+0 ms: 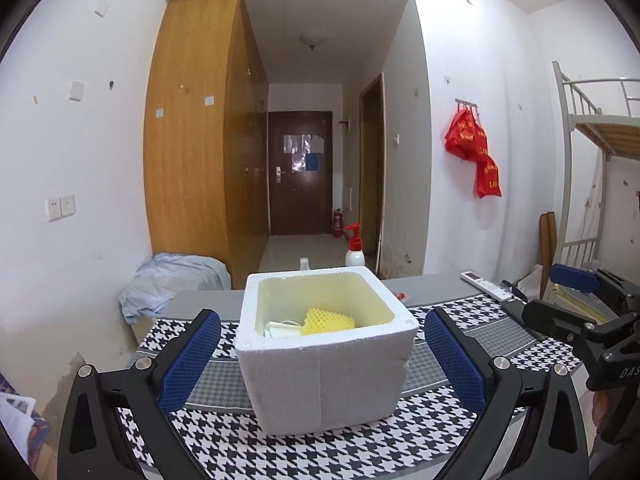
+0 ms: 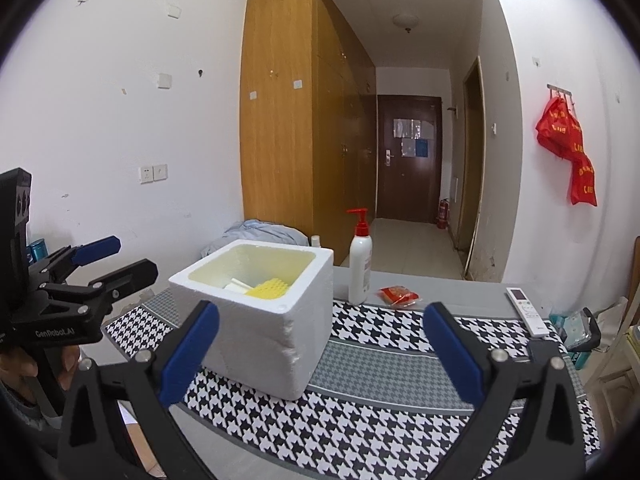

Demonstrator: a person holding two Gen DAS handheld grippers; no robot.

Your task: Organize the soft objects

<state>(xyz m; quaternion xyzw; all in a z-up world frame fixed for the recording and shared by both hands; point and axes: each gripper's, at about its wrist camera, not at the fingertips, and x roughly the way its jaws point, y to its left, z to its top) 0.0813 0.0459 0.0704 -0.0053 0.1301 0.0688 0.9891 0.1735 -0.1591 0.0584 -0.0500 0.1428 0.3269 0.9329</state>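
A white foam box [image 1: 324, 344] stands on the houndstooth cloth [image 1: 360, 448] of the table, and the soft things are already inside it: a yellow foam net [image 1: 326, 322] with a bumpy surface lies on the bottom toward the near wall, and a white soft piece [image 1: 280, 329] lies touching it on the left. In the left wrist view the box sits straight ahead, between the two blue pads of the left gripper [image 1: 322, 354], whose jaws are spread wide on both sides of the box and touch nothing. The right gripper [image 2: 320, 354] is also spread wide and holds nothing; from its camera the box lies ahead and to the left, so only its left pad overlaps the near corner of the box. I judge that the left gripper is the nearer one and is better lined up with the box. The yellow net seems to have its long axis from left to right, but it is mostly hidden by the near wall, so I cannot be sure. On the far right part of the table I see a small red packet [image 2: 399, 295], between a pump bottle [image 2: 360, 264] and a remote control [image 2: 527, 312]. If the packet is the next soft thing, it lies far right of the box, nearer to the right gripper.
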